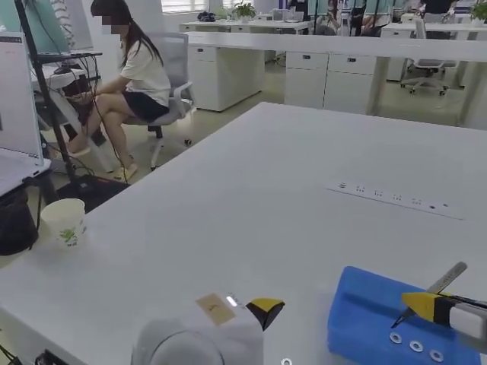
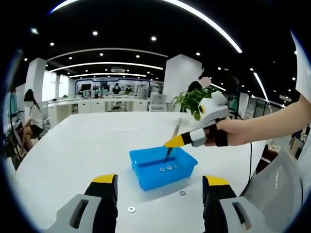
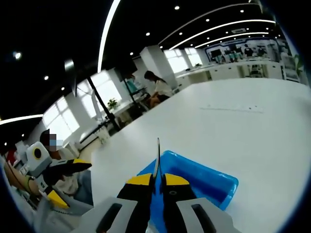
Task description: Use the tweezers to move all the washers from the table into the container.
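In the head view the right gripper (image 1: 420, 306) comes in from the right edge, its jaws pressed together on the tweezers (image 1: 447, 278). Their thin tip slants down into the blue container (image 1: 358, 319) just ahead of the jaws, and three washers (image 1: 416, 346) lie in a row on the container's floor just under that tip. The left gripper (image 1: 266, 310) sits low at the bottom edge, to the container's left, over the white tabletop (image 1: 251, 198), with a loose washer (image 1: 286, 362) on the tabletop just to its right. Well beyond both grippers lie a power strip (image 1: 396, 199) and a paper cup (image 1: 65, 220). In the left gripper view the left gripper (image 2: 160, 180) has its jaws wide apart with nothing between them, and the container (image 2: 146, 177) stands straight ahead in the gap. One loose washer lies near the left jaw and another near the right jaw, close to the container's front wall. The right gripper, held in a hand (image 2: 228, 133), reaches in from the right above the container with the tweezers' tip down among the three washers; whether it touches one cannot be told. In the right gripper view the right gripper (image 3: 156, 180) is clamped on the tweezers, which run straight ahead over the container below, and the left gripper (image 3: 68, 182) is off to the left with its jaws apart
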`<act>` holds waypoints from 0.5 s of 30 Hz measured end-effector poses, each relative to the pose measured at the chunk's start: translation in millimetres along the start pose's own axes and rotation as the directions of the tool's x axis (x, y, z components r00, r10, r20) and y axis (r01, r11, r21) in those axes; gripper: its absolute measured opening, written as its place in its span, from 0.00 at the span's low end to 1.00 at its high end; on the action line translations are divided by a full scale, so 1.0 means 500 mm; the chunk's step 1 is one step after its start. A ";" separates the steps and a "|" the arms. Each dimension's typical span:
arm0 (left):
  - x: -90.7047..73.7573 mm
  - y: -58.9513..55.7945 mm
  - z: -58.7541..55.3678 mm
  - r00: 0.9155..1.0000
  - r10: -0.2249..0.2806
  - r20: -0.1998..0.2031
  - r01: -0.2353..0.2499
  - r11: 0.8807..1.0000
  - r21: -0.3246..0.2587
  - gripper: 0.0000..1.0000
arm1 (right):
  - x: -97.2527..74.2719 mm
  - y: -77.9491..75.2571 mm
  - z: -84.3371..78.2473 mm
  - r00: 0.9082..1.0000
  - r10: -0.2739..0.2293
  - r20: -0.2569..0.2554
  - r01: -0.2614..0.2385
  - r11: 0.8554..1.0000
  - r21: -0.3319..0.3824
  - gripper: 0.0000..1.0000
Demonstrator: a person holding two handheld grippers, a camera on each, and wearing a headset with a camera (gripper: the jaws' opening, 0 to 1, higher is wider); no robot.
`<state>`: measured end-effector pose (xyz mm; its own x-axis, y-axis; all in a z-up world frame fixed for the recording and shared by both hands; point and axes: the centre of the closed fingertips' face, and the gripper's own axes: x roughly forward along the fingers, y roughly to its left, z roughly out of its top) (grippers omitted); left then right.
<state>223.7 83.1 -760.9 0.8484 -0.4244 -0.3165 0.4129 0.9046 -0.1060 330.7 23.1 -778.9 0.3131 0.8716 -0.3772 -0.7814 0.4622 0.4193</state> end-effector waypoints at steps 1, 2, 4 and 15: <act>0.000 0.000 -0.001 1.000 -0.001 -0.002 0.001 1.000 0.001 0.71 | -0.002 0.006 0.001 1.000 0.008 0.006 -0.008 1.000 0.002 0.04; 0.000 -0.001 -0.001 1.000 -0.002 -0.003 0.002 1.000 0.002 0.71 | -0.006 0.014 0.002 1.000 0.017 0.012 -0.017 1.000 0.003 0.04; 0.000 -0.001 -0.002 1.000 -0.003 -0.006 0.003 1.000 0.004 0.71 | -0.010 0.026 0.001 0.999 0.032 0.018 -0.032 0.999 0.002 0.04; 0.000 -0.004 -0.004 1.000 -0.006 -0.007 0.006 1.000 0.005 0.71 | -0.024 0.073 -0.055 0.995 0.099 -0.029 -0.099 0.995 0.000 0.04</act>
<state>222.1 81.6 -762.4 0.8436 -0.4294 -0.3223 0.4197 0.9018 -0.1031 283.4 25.0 -781.7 0.2189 0.9079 -0.3576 -0.8083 0.3740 0.4548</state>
